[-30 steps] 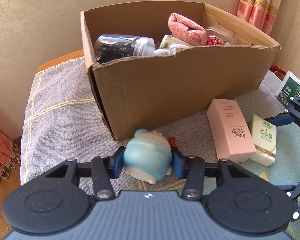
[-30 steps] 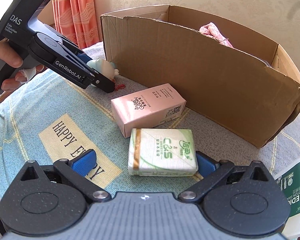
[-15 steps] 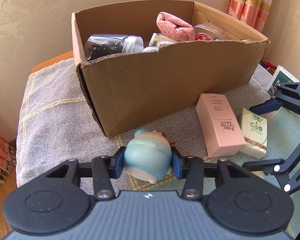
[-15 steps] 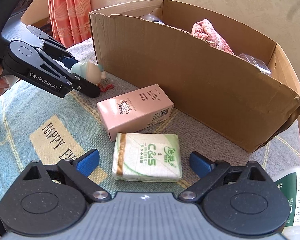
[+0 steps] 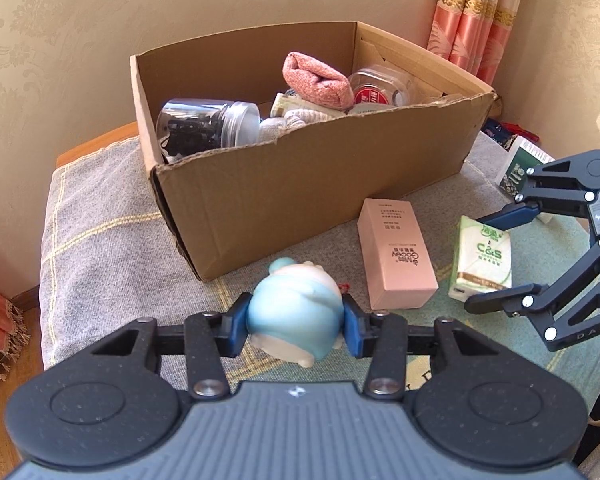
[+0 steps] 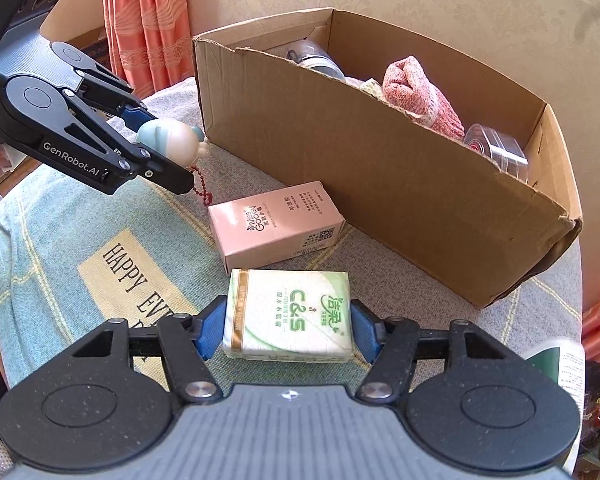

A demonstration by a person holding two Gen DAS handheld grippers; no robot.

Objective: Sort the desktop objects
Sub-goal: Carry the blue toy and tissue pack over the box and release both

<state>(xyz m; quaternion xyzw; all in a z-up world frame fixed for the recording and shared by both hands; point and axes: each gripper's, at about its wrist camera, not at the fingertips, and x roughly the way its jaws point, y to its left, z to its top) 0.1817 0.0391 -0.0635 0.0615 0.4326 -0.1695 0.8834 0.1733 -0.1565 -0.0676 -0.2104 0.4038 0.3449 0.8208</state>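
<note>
The left tool [image 5: 296,326] gripped a pale blue toy [image 5: 294,316] clear of the table [image 5: 100,240], in front of the cardboard box [image 5: 300,184]. The right tool [image 6: 286,330] was closing on a tissue pack [image 6: 288,316], its pads touching the pack's ends, beside a pink carton [image 6: 276,226].

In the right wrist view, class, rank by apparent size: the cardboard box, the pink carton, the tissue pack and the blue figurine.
1. cardboard box, clearly largest.
2-3. pink carton and tissue pack look alike; the pack lies nearer the camera, so unranked.
4. blue figurine, smallest, partly hidden.
</note>
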